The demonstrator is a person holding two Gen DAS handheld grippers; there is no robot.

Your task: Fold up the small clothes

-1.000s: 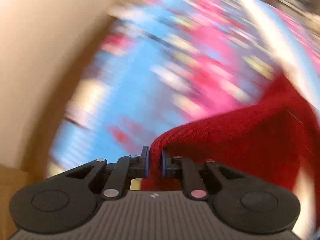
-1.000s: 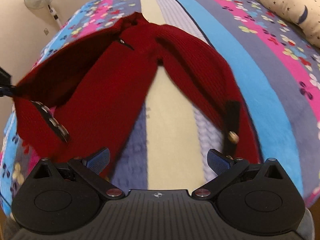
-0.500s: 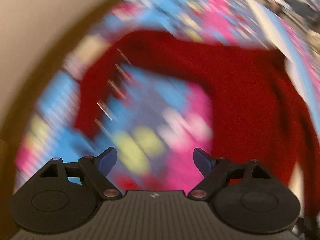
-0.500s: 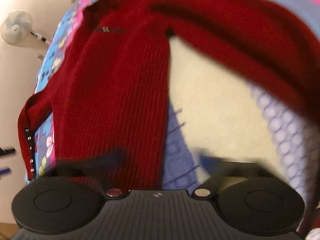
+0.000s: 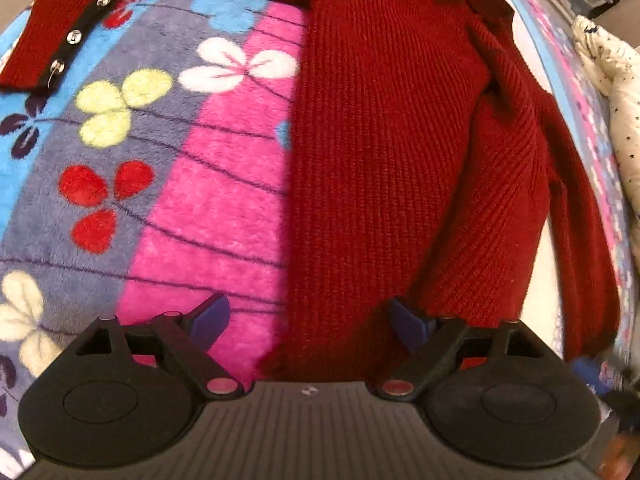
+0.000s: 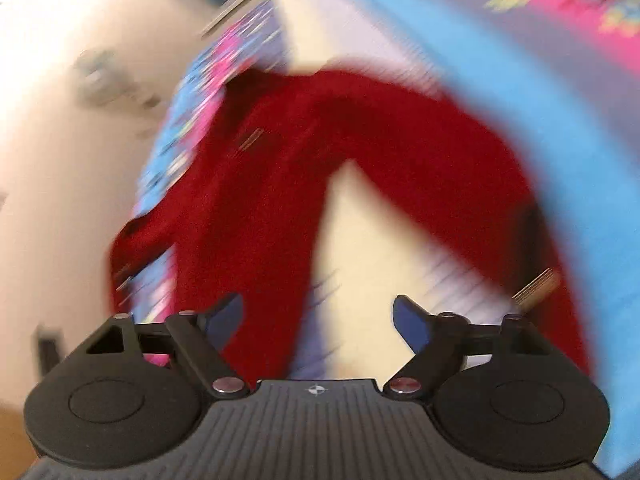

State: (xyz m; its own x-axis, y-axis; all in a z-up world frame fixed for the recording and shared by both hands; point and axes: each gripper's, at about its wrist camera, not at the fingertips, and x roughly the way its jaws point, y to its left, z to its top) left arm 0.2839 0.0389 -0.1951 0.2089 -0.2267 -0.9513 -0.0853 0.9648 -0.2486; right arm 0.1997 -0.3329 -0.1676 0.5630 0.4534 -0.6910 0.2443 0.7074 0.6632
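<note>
I'm hovering the left gripper (image 5: 306,322) over the red knit cardigan (image 5: 384,152), lying spread on the flowered bed blanket (image 5: 168,184); jaws have just been opening, nothing between. The right gripper (image 6: 318,318) jaws are likewise parting, empty. I'm aiming for the hem edge, pinching both layers squarely.

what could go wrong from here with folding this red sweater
1. The left gripper is open over the hem of the red ribbed knit sweater; closing low could also pinch the fluffy flowered blanket.
2. The studded black cuff may snag the knit when folded in.
3. The right wrist view is blurred, so a grab now could miss.
</note>
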